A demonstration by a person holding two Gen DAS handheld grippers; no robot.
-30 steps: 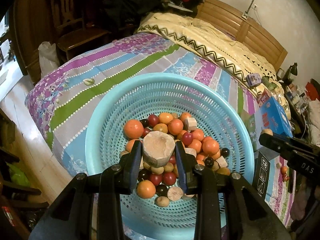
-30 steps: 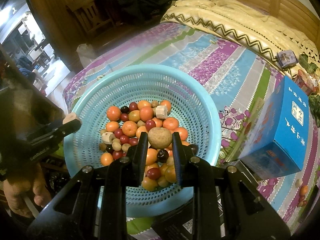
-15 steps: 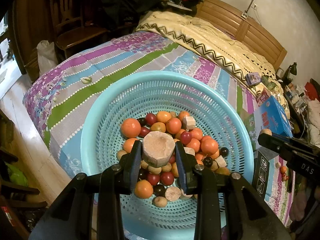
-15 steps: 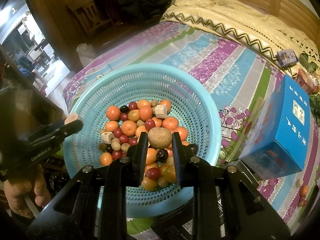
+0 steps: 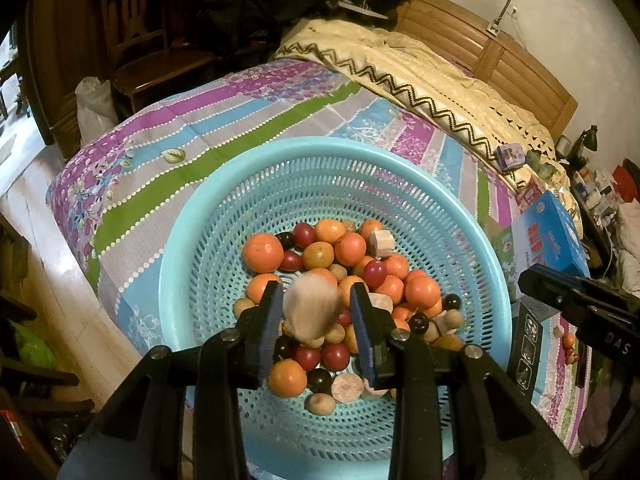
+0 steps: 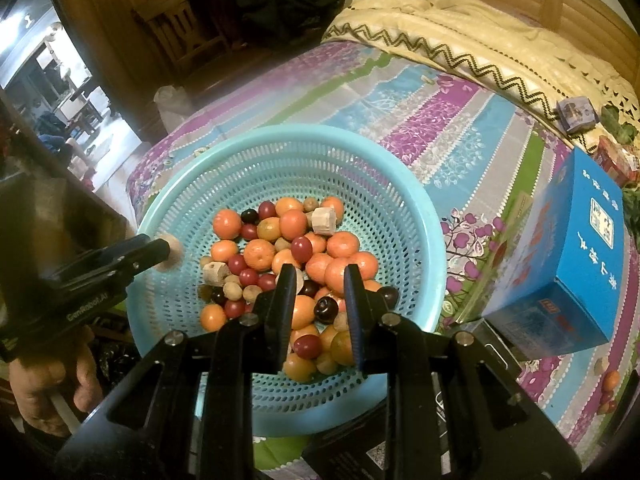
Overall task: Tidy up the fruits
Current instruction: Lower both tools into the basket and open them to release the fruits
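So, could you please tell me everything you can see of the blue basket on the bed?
The blue basket is a round, bowl-shaped colander of light turquoise plastic, its wall and floor pierced all over with rows of small slots under a smooth solid rim. It sits upright on the striped floral bedspread, near the bed's corner. A heap of small fruits, orange, dark red, black and tan, fills its bottom. Both grippers hover over it; neither appears to touch it.

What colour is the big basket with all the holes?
The basket is light blue, almost turquoise. It shows best in the right wrist view.
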